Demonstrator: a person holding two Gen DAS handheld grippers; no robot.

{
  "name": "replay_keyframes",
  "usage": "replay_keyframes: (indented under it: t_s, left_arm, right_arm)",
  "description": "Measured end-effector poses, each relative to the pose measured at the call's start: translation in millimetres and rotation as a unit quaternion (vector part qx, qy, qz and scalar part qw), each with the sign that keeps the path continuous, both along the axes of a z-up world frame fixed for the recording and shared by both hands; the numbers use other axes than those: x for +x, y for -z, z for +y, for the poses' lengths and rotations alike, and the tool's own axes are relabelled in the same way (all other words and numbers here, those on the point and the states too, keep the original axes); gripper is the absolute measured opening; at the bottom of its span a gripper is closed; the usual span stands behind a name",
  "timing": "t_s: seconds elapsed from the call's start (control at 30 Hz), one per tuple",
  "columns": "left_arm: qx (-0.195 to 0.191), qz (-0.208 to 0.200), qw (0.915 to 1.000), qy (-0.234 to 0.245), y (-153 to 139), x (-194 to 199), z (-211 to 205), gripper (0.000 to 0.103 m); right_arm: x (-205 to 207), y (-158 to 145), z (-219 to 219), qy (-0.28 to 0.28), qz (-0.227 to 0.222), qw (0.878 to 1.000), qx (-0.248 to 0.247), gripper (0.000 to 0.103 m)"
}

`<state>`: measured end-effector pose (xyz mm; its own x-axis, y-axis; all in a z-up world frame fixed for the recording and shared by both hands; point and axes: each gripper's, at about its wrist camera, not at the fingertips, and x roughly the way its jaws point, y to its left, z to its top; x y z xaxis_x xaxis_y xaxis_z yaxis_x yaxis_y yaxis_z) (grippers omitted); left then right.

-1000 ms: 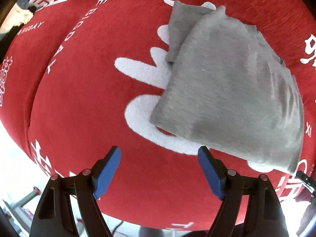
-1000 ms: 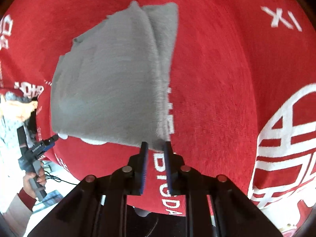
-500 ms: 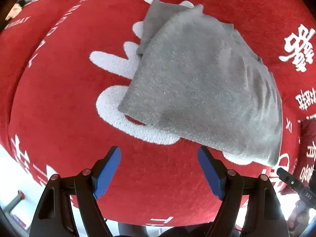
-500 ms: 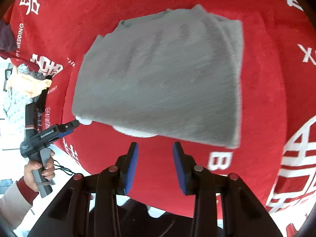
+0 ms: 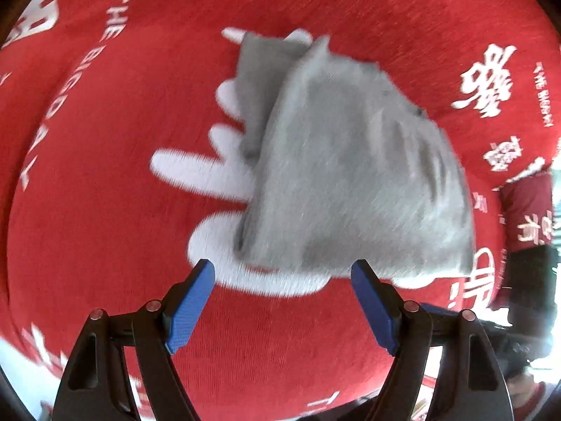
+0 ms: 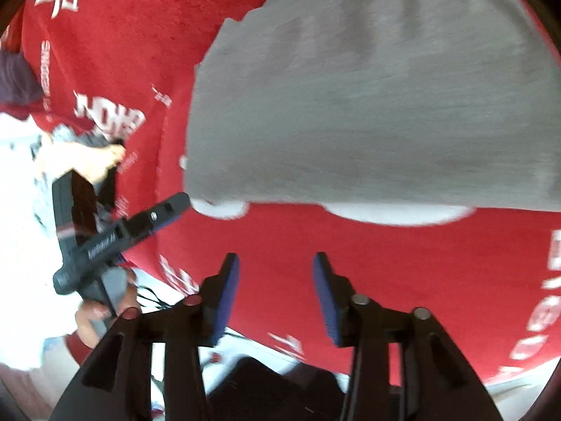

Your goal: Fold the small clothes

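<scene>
Grey knit, folded into a thick pad, lies flat on the red cloth (image 5: 105, 210): this garment (image 5: 350, 175) is the task's thing, and neither tool touches it. From the left wrist it sits at about one o'clock of the left gripper (image 5: 282, 301), its near edge just beyond the blue pads, crossing the gap between them and running on past the right-hand pad. Its long axis slants from eleven o'clock, where a narrower under-layer pokes out, down to four o'clock, where the broad end stops. The left jaws stand wide apart with only red cloth and a white printed shape between them.

From the right wrist the garment (image 6: 368, 105) fills twelve to two o'clock, its near hem running almost level from nine to three, with a clear strip of cloth before the right gripper (image 6: 277, 280). That gripper's jaws have just been opening and now stand moderately apart, nothing between them.

I judge the left gripper the nearer, already straddling the near edge; a short push forward would reach it.

Room is generous on the cloth at nine to eleven o'clock of the garment in the left view. The table's edge lies close behind both tools. At eight o'clock in the right view the left gripper (image 6: 171, 207) points in close to the garment's near corner, so the two tools could crowd each other there.
</scene>
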<state>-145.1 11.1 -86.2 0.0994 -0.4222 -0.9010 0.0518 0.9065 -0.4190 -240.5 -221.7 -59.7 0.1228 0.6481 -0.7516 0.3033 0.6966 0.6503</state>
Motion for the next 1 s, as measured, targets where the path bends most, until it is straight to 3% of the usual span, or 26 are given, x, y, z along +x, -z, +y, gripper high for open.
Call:
replay_keyframes:
  t_s: [0.1, 0.17, 0.23, 0.3, 0.37, 0.4, 0.47, 0.5, 0.6, 0.73, 0.93, 1.0]
  left_arm:
    - [-0.025, -0.017, 0.9990, 0.032, 2.2, 12.6, -3.4, 0.081]
    - [-0.040, -0.017, 0.9977, 0.052, 6.7, 17.9, -7.4, 0.069]
    - [-0.047, -0.011, 0.9966, 0.067, 12.5, 21.3, -11.7, 0.067]
    - [-0.051, -0.010, 0.9954, 0.081, 18.9, 24.8, -17.0, 0.053]
    - [-0.055, 0.000, 0.9950, 0.084, 24.2, 27.7, -15.4, 0.027]
    - [-0.062, 0.005, 0.9948, 0.080, 25.9, 29.8, -13.1, 0.021]
    - [-0.074, 0.012, 0.9948, 0.069, 25.4, 33.1, -5.2, 0.008]
    - [-0.075, 0.013, 0.9949, 0.066, 24.0, 32.6, -1.3, 0.008]
    - [-0.061, 0.009, 0.9957, 0.069, 20.7, 28.3, 6.2, 0.008]
    - [-0.038, 0.018, 0.9958, 0.081, 31.6, 15.9, 10.5, 0.008]
    - [-0.030, 0.017, 0.9985, 0.042, 25.5, 10.2, 18.1, 0.008]
    - [-0.019, 0.026, 0.9990, 0.030, 23.8, 9.4, 18.1, 0.020]
  right_arm:
    - [11.0, 25.0, 11.1, 0.059, 0.011, 0.997, 0.055, 0.054]
    - [14.8, 35.3, 15.4, 0.087, 0.014, 0.993, 0.075, 0.054]
    - [17.0, 42.8, 16.2, 0.115, 0.017, 0.989, 0.095, 0.054]
    - [17.1, 49.9, 16.1, 0.147, 0.023, 0.982, 0.114, 0.054]
    - [17.9, 53.5, 16.9, 0.170, 0.027, 0.977, 0.127, 0.054]
    - [19.9, 53.7, 16.7, 0.175, 0.029, 0.976, 0.130, 0.054]
    - [24.7, 50.7, 19.8, 0.176, 0.026, 0.976, 0.127, 0.029]
    - [28.2, 48.2, 21.5, 0.168, 0.025, 0.978, 0.118, 0.003]
    - [32.8, 35.0, 29.4, 0.138, 0.009, 0.987, 0.086, 0.003]
    - [16.5, 46.3, 32.3, 0.113, 0.038, 0.991, 0.055, 0.003]
    - [3.2, 53.7, 33.1, 0.096, 0.046, 0.992, 0.066, 0.005]
    - [3.4, 48.4, 31.6, 0.084, 0.039, 0.994, 0.058, 0.006]
